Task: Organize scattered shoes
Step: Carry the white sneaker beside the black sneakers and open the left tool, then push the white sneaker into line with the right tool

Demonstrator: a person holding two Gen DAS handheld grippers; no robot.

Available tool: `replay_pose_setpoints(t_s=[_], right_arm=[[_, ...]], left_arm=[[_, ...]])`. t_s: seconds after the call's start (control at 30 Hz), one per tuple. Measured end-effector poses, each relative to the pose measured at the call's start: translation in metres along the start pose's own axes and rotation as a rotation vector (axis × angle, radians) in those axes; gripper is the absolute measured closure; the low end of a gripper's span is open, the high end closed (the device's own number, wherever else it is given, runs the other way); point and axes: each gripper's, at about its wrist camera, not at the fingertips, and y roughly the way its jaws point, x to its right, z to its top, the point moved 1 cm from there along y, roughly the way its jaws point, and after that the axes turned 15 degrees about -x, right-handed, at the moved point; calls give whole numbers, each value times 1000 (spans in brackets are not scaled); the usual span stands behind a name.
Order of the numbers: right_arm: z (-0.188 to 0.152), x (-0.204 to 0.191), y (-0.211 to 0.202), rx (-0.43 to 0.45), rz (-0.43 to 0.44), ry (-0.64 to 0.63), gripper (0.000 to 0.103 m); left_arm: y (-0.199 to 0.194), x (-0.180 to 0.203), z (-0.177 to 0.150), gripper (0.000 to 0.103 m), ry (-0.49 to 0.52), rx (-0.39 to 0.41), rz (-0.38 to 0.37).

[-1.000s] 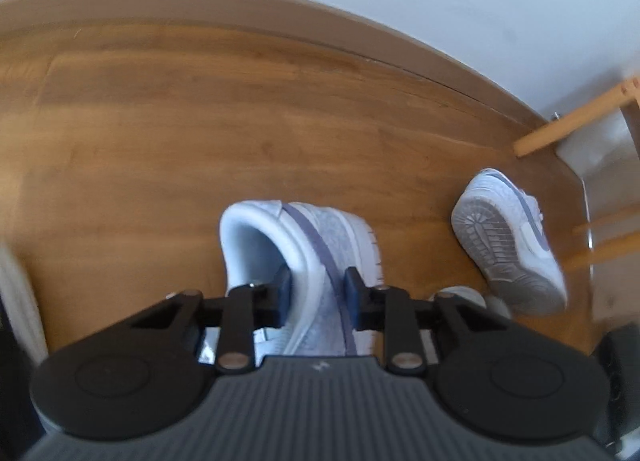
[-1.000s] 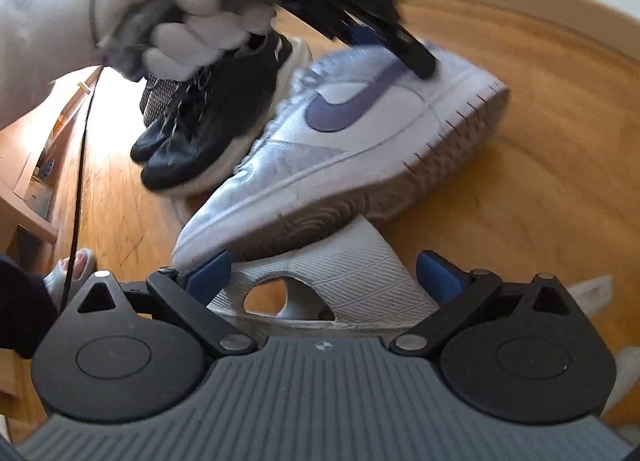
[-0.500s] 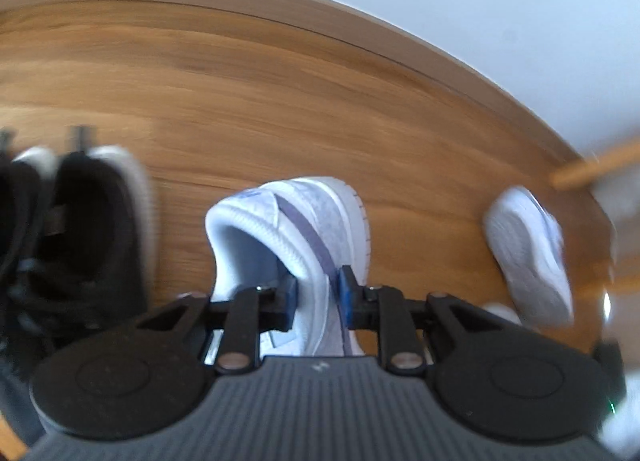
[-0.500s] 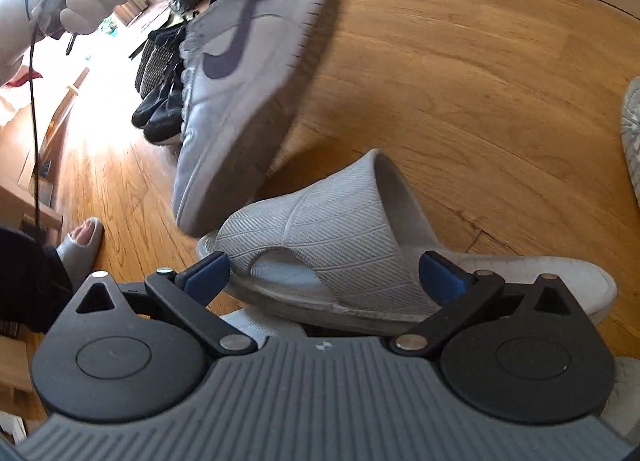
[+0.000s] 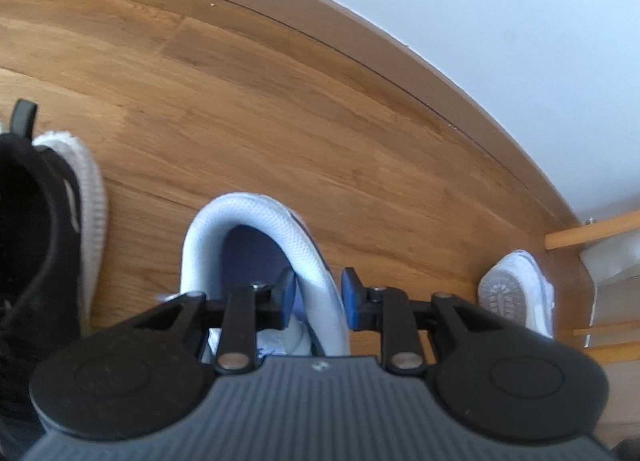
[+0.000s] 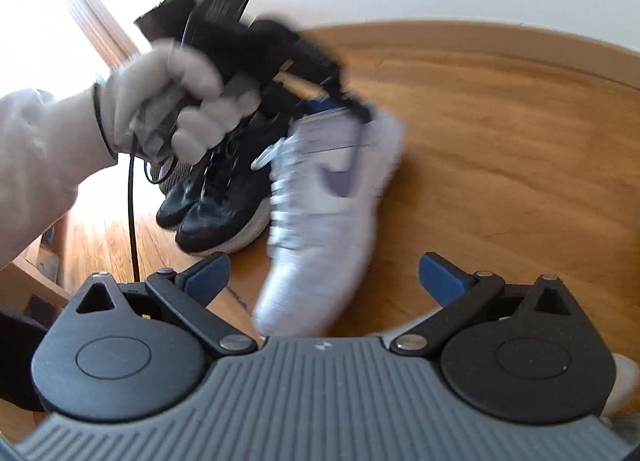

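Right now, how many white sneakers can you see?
2: one white sneaker between the left gripper jaws beside the black sneakers; its mate tipped near the wall. Others may be hidden.

- Left wrist: looking steeply down, close over white sneaker (image 5: pixel 264 261) heel, facing skirting board (image 5: pixel 360 45).
- Right wrist: looking obliquely down at floor (image 6: pixel 500 165).
- Shared: white sneaker (image 6: pixel 324 213), black shoes (image 6: pixel 224 205).
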Motion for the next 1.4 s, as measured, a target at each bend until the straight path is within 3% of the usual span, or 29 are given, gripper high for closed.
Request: replay_pose_setpoints(t_s=[0.03,0.07,0.13,0.2,0.23,0.27,0.47,0.53,0.63,0.7,0.83,1.0,1.17,1.4], right_arm=[[6,-4,18,-19,-21,-3,1],[13,-4,39,-45,-47,12,1],[22,4,68,-96,-97,98,1],[26,10,78,-107,-100,150,1],[28,11,84,-108,-105,174,1],[29,11,86,-100,-108,174,1],[40,5,87,-103,-154,87,1],[46,5,94,-119,-178,74,1],[62,10,104,-149,-200,92,1],[68,11,106,-158,-199,113,2],[78,4,121,-198,-243,158,14],[81,-14,124,-194,-307,287,23],[89,-31,136,-184,-296,394,24],[105,-57,155,-184,-241,480,24]], left_arm=[[-4,-1,-2,73,-14,10,-3],[-10,-3,-4,59,-31,28,0],[-24,-3,-10,43,-35,47,-10],[-52,1,-19,37,4,65,-47],[-64,3,-22,28,20,71,-55],[-76,5,-27,26,35,79,-38],[-162,13,-84,26,128,97,145],[-197,-1,-115,26,138,92,246],[-235,-23,-150,26,107,118,324],[-264,-46,-179,26,45,154,320],[-264,-73,-193,26,-24,225,245],[-241,-92,-179,26,-112,133,156],[-259,-88,-183,26,-39,163,194],[-253,-97,-192,26,-71,115,273]])
